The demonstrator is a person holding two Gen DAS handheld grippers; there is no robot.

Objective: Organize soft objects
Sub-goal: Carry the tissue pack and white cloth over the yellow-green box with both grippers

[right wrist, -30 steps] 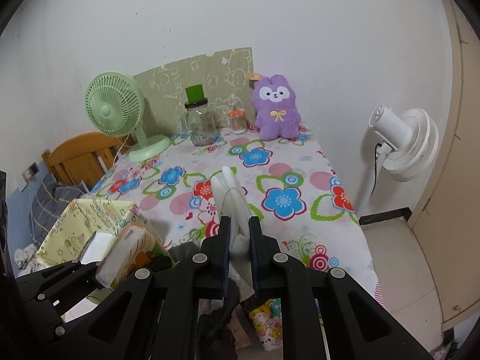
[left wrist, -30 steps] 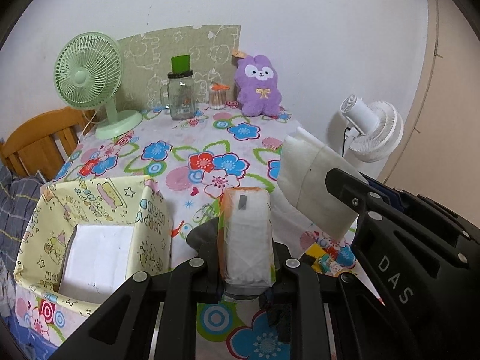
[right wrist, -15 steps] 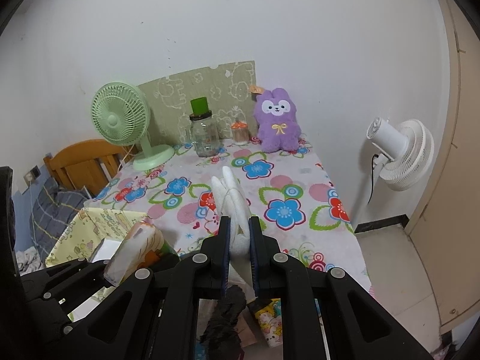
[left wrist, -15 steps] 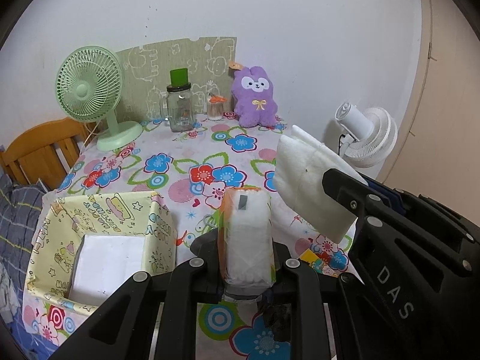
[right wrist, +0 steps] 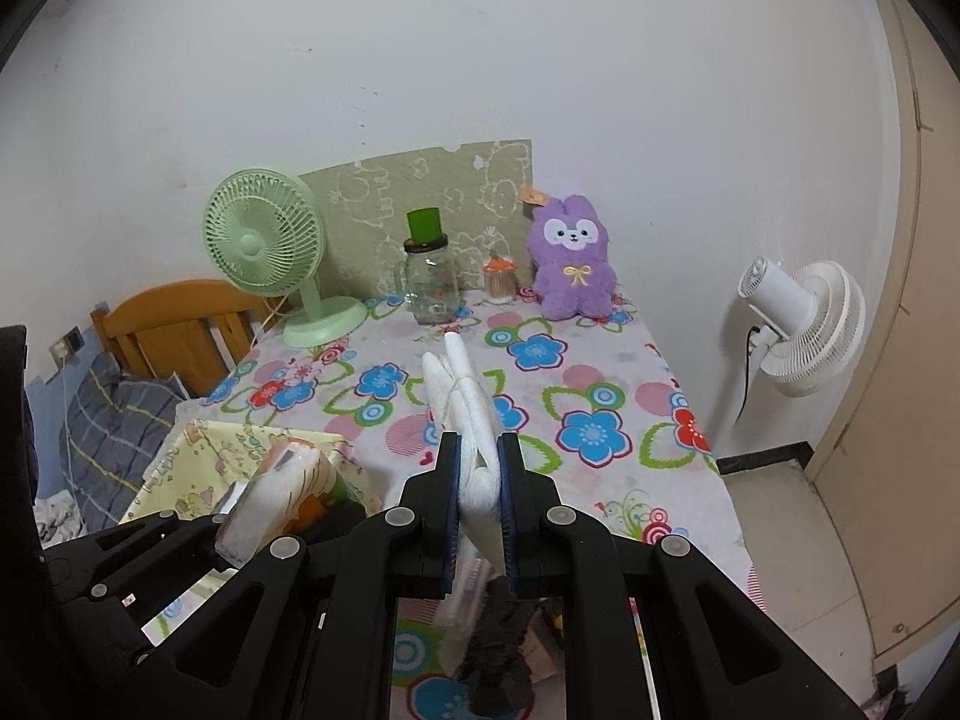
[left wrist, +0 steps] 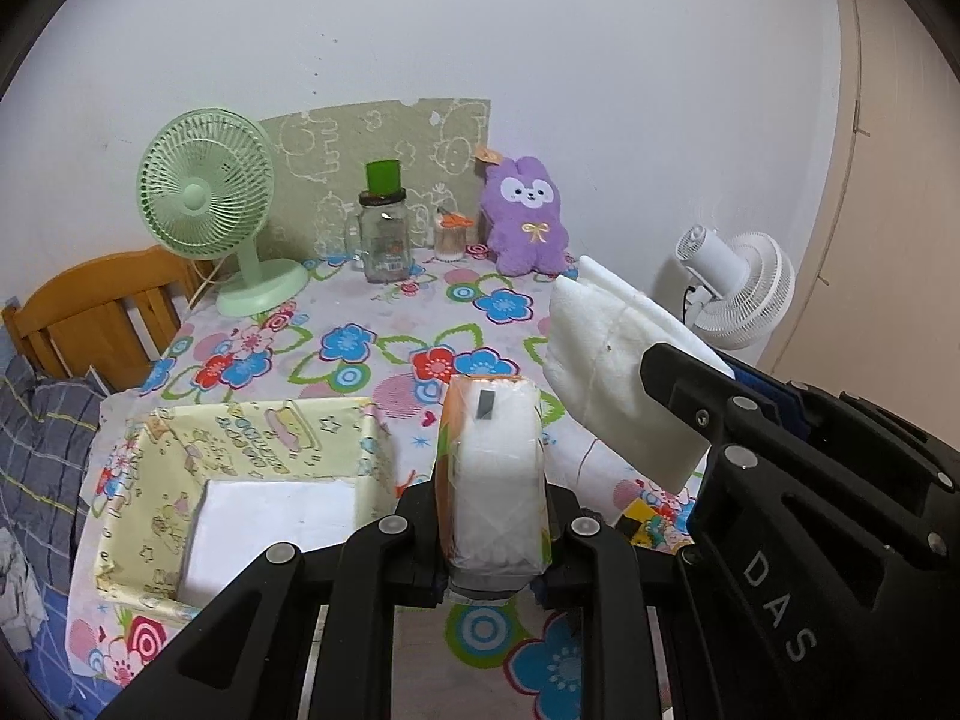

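My left gripper (left wrist: 493, 501) is shut on a tissue pack (left wrist: 495, 474) with an orange edge, held above the near part of the flowered table. The same tissue pack (right wrist: 273, 498) shows at lower left in the right wrist view. My right gripper (right wrist: 479, 483) is shut on a folded white cloth (right wrist: 465, 414), whose free end sticks up and forward. In the left wrist view that white cloth (left wrist: 618, 372) hangs to the right of the pack. A yellow patterned box (left wrist: 180, 462) sits at the near left with a white sheet (left wrist: 270, 534) lying inside.
At the table's far edge stand a green fan (left wrist: 207, 201), a glass jar (left wrist: 384, 237) with a green cup on top, a small toothpick holder (left wrist: 451, 234) and a purple plush (left wrist: 528, 222). A white fan (right wrist: 804, 324) stands off the table's right side. A wooden chair (left wrist: 96, 306) is at left.
Both grippers have risen and pulled back with their loads, so the table objects look smaller and lower. Neither grip has changed.
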